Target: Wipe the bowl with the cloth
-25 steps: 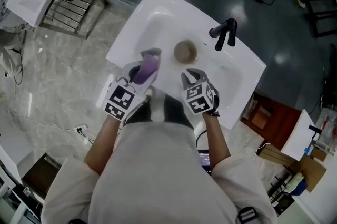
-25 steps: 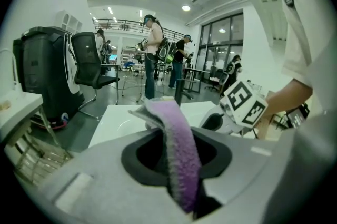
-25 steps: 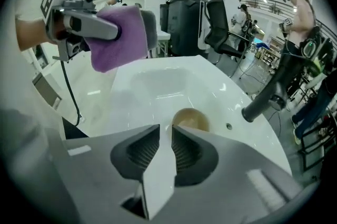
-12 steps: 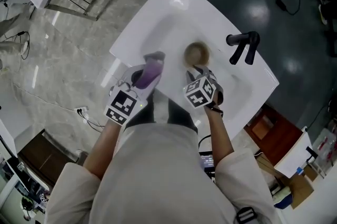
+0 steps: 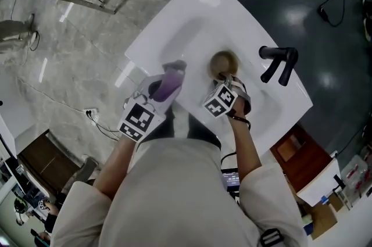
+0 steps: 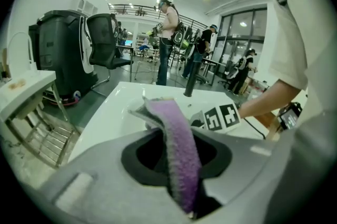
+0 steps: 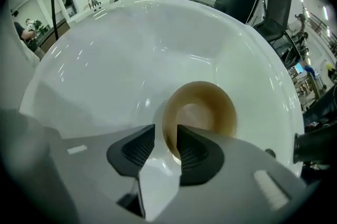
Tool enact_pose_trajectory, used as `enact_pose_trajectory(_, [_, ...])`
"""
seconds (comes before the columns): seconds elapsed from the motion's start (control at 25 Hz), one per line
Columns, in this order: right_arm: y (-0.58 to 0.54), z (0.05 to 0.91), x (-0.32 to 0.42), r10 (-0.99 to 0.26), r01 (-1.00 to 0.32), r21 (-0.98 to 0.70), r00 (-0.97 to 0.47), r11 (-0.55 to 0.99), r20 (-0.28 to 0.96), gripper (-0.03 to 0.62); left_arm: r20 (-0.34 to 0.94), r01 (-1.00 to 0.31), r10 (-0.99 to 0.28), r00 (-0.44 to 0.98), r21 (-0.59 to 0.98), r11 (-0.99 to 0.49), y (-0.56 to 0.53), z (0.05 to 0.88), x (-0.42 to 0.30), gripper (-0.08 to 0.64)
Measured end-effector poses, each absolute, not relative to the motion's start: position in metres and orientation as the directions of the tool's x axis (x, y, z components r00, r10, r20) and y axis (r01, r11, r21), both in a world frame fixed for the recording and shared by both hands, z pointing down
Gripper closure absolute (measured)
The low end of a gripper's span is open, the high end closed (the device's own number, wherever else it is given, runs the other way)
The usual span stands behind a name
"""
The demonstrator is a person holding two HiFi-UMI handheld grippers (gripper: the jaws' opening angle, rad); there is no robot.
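Between jaws of right gripper (image 7: 166, 134), apart and just now opening: rim of tan bowl (image 7: 208, 107) inside white sink (image 7: 105, 70). Alongside, left gripper (image 6: 178, 138) clamped on purple cloth (image 6: 167, 117).

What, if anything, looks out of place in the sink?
Nothing stands out. The brown round bowl sits intact in the white sink, with no spill visible, and the purple fleecy cloth is clamped in the left gripper.

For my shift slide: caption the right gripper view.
Right gripper, jaws just opening, straddles the brown bowl's rim in the sink.
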State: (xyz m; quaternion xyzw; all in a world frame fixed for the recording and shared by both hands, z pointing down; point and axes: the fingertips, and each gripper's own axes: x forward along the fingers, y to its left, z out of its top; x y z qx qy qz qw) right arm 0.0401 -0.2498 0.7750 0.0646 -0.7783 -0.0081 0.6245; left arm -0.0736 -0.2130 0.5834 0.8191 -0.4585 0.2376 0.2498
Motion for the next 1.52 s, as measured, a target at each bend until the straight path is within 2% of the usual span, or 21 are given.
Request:
enact_pose_trajectory(0.24, [-0.259,0.794,0.049,-0.14,-0.015,0.139,-0.108,0.99,0.984,0.459,0.621,-0.874,-0.633,0.463,0.197,-0.445,-0.214,0.588,-0.073,0.468])
enact_pose_trajectory(0.36, [-0.261,0.798,0.049,-0.145,0.005,0.145,-0.081,0.989,0.986,0.507,0.622,-0.875,-0.633,0.461,0.198,-0.442,-0.214,0.591,-0.073,0.468])
enact_pose_trajectory(0.52, [-0.259,0.799,0.046,-0.101,-0.013,0.1,-0.077,0.995,0.992,0.519,0.614,-0.872,-0.636,0.467,0.201,-0.446,-0.213,0.591,-0.074,0.468])
enact_pose_trajectory(0.6, [-0.26,0.799,0.045,-0.099,-0.017,0.098,-0.079,0.995,0.992,0.547,0.606,-0.867,-0.637,0.476,0.202,-0.456,-0.213,0.591,-0.074,0.468])
enact_pose_trajectory(0.96, [-0.261,0.795,0.052,-0.13,-0.049,0.128,-0.059,0.991,0.99,0.566,0.611,-0.862,-0.632,0.476,0.183,-0.472,-0.212,0.59,-0.077,0.466])
enact_pose_trajectory(1.52, [-0.249,0.737,0.034,-0.218,-0.144,0.198,-0.139,0.969,0.966,0.577,0.575,-0.847,-0.651,0.496,0.155,-0.508,-0.194,0.564,-0.093,0.466])
